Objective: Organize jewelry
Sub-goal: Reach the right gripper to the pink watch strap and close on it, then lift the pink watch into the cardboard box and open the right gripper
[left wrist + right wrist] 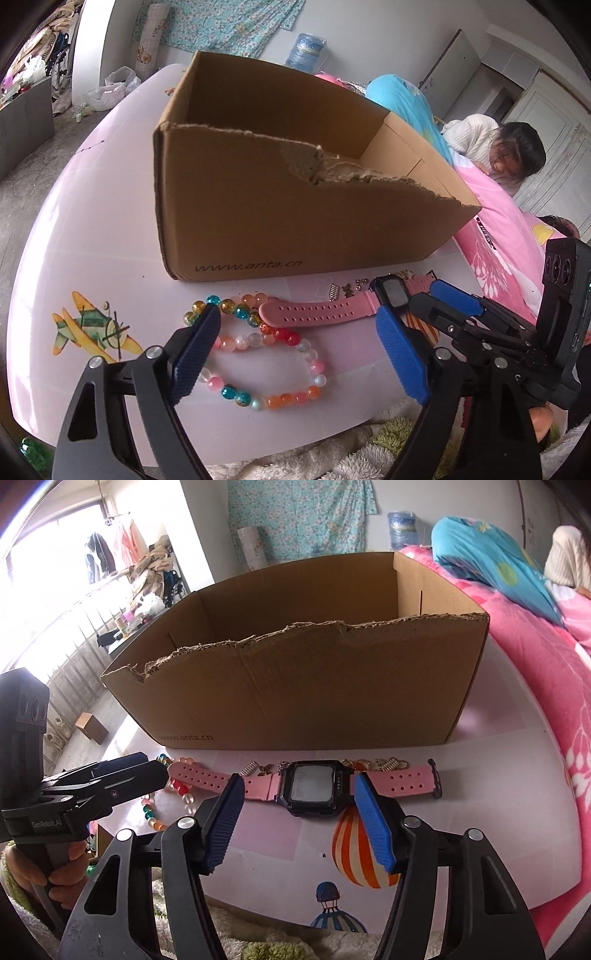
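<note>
Pink straps stretch to either side of the watch (314,786), which lies flat on the surface (498,775) just in front of the cardboard box (314,686), parallel to its front wall. The right hand-held gripper (299,816) hangs wide open with its blue pads either side of the watch face, holding nothing. The left hand-held gripper (295,354) is also spread wide over the bead bracelets (266,369) near the surface's front edge. Small metal charms (255,767) lie between watch and box.
</note>
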